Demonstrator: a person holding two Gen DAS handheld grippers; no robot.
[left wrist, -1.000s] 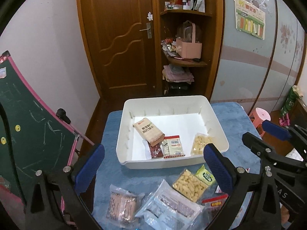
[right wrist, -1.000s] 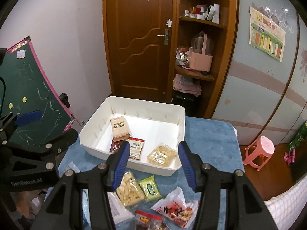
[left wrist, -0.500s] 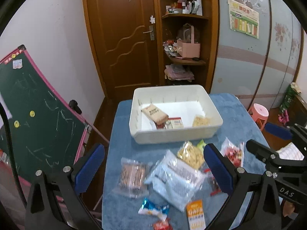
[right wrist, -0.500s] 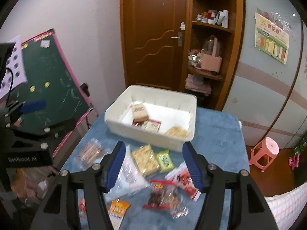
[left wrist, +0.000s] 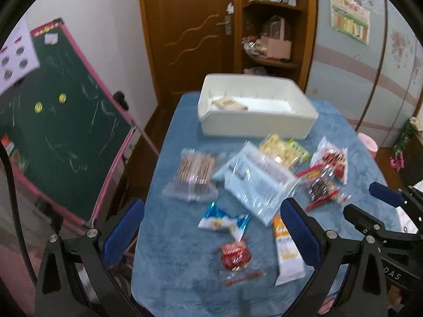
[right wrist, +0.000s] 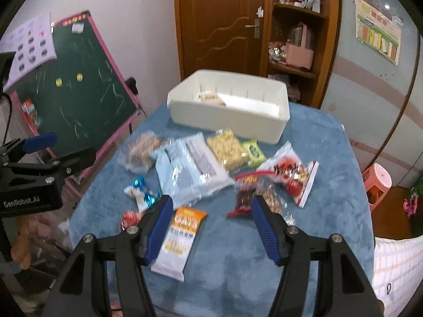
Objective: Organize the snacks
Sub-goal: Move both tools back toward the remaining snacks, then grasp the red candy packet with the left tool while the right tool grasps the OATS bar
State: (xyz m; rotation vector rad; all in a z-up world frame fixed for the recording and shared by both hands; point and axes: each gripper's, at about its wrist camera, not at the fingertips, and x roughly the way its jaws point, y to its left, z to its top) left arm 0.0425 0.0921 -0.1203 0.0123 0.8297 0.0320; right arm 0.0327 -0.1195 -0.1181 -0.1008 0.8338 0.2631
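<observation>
Setting: a small room with a table (left wrist: 343, 137) covered in a blue fuzzy cloth, seen from two cameras looking forward and down along each claw; both views are slightly blurred.
Left claw (left wrist: 211, 227): released, its blue-padded fingers spread wide with nothing between them, held above the near edge of the table.
Right claw (right wrist: 211, 227): released, jaws apart and gripping nothing; seen from its own camera, the top of an orange and white packet shows in the gap between the fingers, but the pads do not press on it.
White bin (left wrist: 253, 125): a white plastic tub at the far end of the table, with a tan packet (left wrist: 227, 103) lying inside near its left wall; the rest of its contents are hidden by the front wall.
Snacks on the table: loose packets spread in front of the bin, all outside it.
Far row: a clear bag of pale yellow puffs (right wrist: 227, 150) and a small green packet (right wrist: 253, 152), both just beside the bin's front wall.
Middle: a large pale blue bag (left wrist: 253, 179), a clear pack of brown biscuits (left wrist: 193, 174) to its left, and red and white candy bags (right wrist: 288, 174) to its right.
Near row: a blue and white wrapper (left wrist: 224, 220), a small red packet (left wrist: 235, 255), and the orange and white packet (right wrist: 179, 235).
Surroundings: a green chalkboard with a pink frame (left wrist: 60, 121) stands left of the table; a wooden door (right wrist: 222, 21) and corner shelves (right wrist: 298, 26) are behind it.
</observation>
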